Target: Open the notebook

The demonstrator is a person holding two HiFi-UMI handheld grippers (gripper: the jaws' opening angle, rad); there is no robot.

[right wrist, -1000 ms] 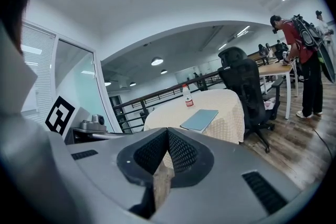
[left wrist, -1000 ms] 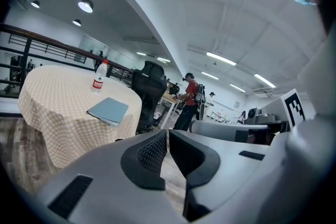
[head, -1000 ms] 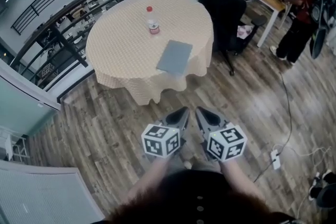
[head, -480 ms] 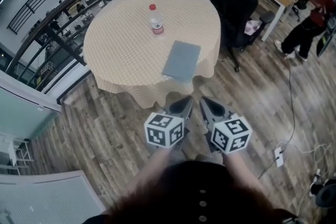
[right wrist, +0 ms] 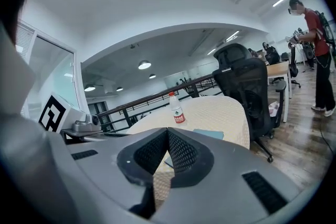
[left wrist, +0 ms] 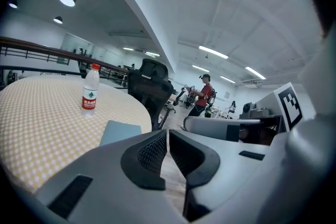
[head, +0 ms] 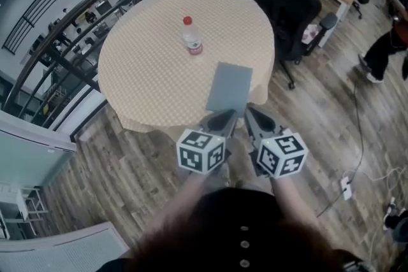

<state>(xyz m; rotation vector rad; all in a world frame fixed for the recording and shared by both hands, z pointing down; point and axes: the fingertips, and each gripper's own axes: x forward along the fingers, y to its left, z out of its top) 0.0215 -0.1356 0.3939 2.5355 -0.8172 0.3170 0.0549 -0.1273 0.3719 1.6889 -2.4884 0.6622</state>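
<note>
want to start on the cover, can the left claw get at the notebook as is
Probably yes. The left claw is just short of the notebook, which lies flat at the near edge of the table with nothing between them; the bottle stands farther back. Its jaws are shut.

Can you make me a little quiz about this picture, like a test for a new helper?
1. True or false: the flat grey-blue notebook on the round table with the cream checked cloth is closed.
2. Which colour is the cap of the clear plastic bottle? A green, B red, C blue.
3. Fill in the missing word: the left gripper and the right gripper hold nothing, and the jaws of each are ____.

Key: 1 true. 2 B. 3 shut.
</note>
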